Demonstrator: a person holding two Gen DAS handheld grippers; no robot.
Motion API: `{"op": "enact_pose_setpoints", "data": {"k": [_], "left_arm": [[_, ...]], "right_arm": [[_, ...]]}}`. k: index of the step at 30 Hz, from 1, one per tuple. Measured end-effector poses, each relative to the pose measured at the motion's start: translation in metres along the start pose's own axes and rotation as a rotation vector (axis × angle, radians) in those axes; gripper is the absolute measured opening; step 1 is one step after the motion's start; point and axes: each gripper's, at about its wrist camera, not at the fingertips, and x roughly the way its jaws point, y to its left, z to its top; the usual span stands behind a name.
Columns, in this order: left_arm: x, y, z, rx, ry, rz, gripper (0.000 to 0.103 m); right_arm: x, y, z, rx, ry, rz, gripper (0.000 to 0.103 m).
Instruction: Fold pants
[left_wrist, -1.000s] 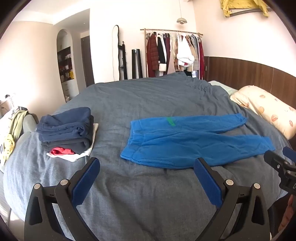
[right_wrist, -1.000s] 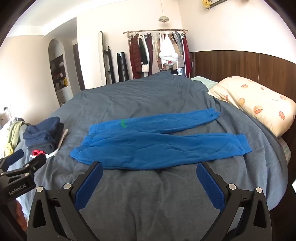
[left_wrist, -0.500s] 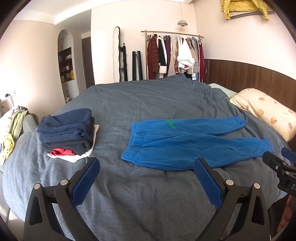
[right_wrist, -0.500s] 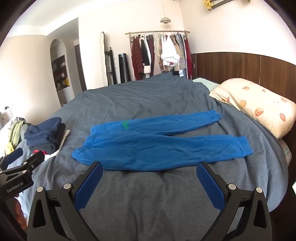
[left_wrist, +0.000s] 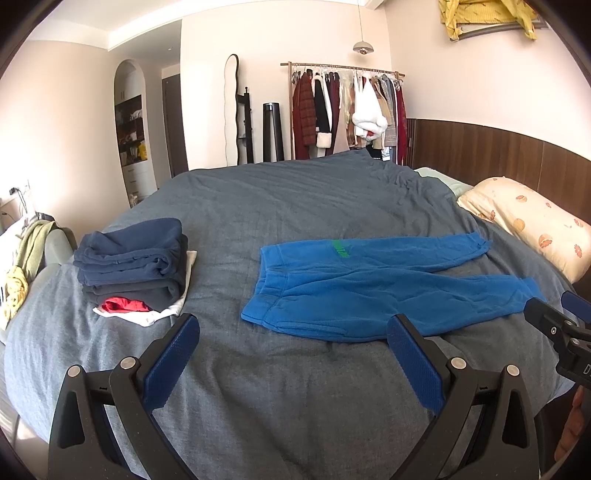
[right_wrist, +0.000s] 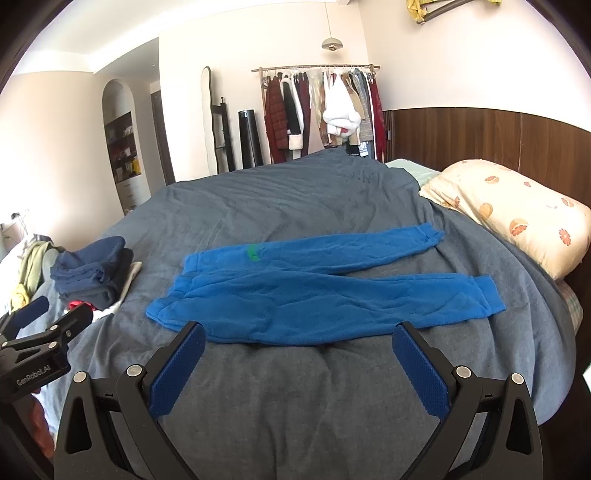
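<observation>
Bright blue pants (left_wrist: 369, 288) lie flat on the grey bed cover (left_wrist: 277, 387), waistband to the left, two legs stretching right, a small green mark on the far leg. They also show in the right wrist view (right_wrist: 314, 299). My left gripper (left_wrist: 291, 354) is open and empty, above the cover just short of the pants' near edge by the waist. My right gripper (right_wrist: 299, 362) is open and empty, short of the near leg's edge. Each gripper shows at the edge of the other's view.
A stack of folded dark blue clothes (left_wrist: 133, 266) with red and white pieces beneath sits left of the pants. A patterned pillow (left_wrist: 528, 221) lies at the right by the wooden headboard. A clothes rack (left_wrist: 343, 110) stands beyond the bed.
Both views have tilted slightly, so the bed and pants sit a little lower in frame. Both grippers stay open and the pants have not moved.
</observation>
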Motion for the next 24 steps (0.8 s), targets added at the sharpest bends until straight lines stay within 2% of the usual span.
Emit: {"op": "enact_pose_setpoints", "data": {"k": [24], "left_arm": [[-0.0035, 0.0010, -0.0001, -0.004, -0.008, 0.003, 0.103]], "right_arm": [[0.0001, -0.0019, -0.0021, 0.003, 0.000, 0.011, 0.103]]}}
